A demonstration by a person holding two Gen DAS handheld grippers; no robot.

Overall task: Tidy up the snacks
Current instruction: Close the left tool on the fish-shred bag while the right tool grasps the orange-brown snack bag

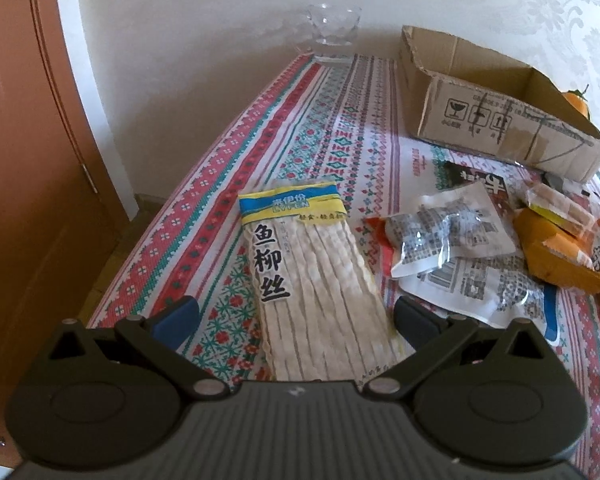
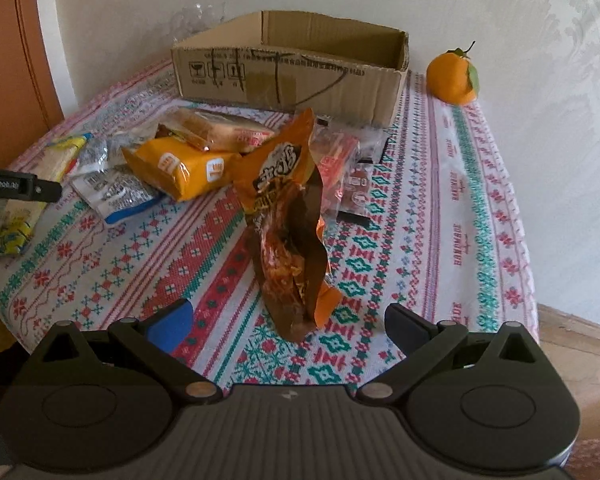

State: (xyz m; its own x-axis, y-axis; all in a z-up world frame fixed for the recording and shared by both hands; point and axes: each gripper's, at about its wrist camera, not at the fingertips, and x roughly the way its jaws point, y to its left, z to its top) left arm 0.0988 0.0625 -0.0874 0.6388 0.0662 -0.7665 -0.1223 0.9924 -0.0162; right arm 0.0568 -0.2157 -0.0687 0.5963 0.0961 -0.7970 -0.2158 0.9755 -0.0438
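Observation:
In the left wrist view my left gripper (image 1: 296,320) is open, its fingers on either side of the near end of a long pale fish-strip packet (image 1: 312,276) with a blue and yellow top, lying flat on the patterned tablecloth (image 1: 320,128). In the right wrist view my right gripper (image 2: 290,324) is open, with an upright orange-brown snack bag (image 2: 288,220) standing between and just beyond its fingers. A pile of snack packs lies behind: a yellow pack (image 2: 180,168), a biscuit pack (image 2: 220,128), silver-white packets (image 2: 112,192). An open cardboard box (image 2: 292,68) stands at the back.
An orange with a leaf (image 2: 454,76) sits right of the box by the wall. A clear glass bowl (image 1: 334,30) stands at the far table end. The table's right edge drops to the floor (image 2: 572,344). A brown door (image 1: 24,160) is at left.

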